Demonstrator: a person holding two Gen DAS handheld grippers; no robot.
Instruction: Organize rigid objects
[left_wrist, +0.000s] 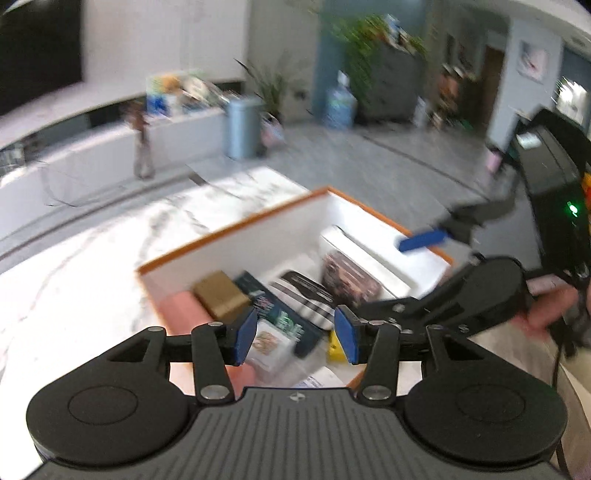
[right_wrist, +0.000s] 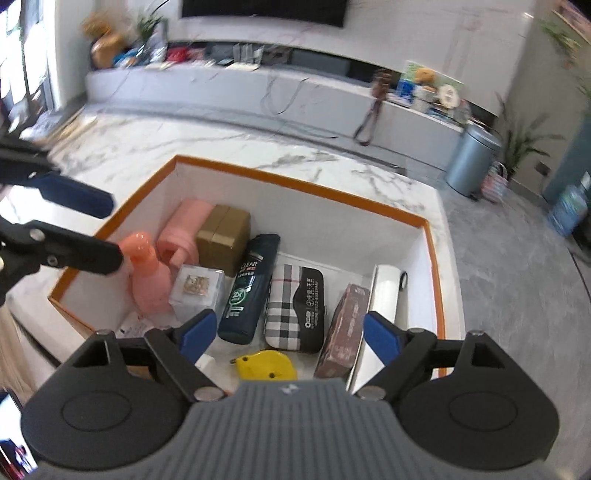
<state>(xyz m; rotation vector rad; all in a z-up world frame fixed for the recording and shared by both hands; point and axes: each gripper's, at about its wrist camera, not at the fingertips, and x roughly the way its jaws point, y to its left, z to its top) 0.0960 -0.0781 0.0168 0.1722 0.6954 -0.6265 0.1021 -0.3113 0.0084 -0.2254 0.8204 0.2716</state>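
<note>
A white box with an orange rim (right_wrist: 295, 181) sits on a marble table and holds several items: a pink bottle (right_wrist: 147, 277), a brown carton (right_wrist: 221, 236), a clear cube (right_wrist: 197, 291), a dark shampoo bottle (right_wrist: 251, 284), a plaid case (right_wrist: 295, 310), a maroon box (right_wrist: 345, 328), a white box (right_wrist: 384, 291) and a yellow tape measure (right_wrist: 267, 363). My right gripper (right_wrist: 291, 330) is open and empty above the box's near side. My left gripper (left_wrist: 295, 334) is open and empty above the box (left_wrist: 236, 225), at its left end.
The marble table (right_wrist: 221, 147) extends behind the box. A grey floor, a metal bin (right_wrist: 471, 162), plants and a low TV bench (right_wrist: 258, 88) lie beyond. The right gripper shows in the left wrist view (left_wrist: 443, 266), hand-held.
</note>
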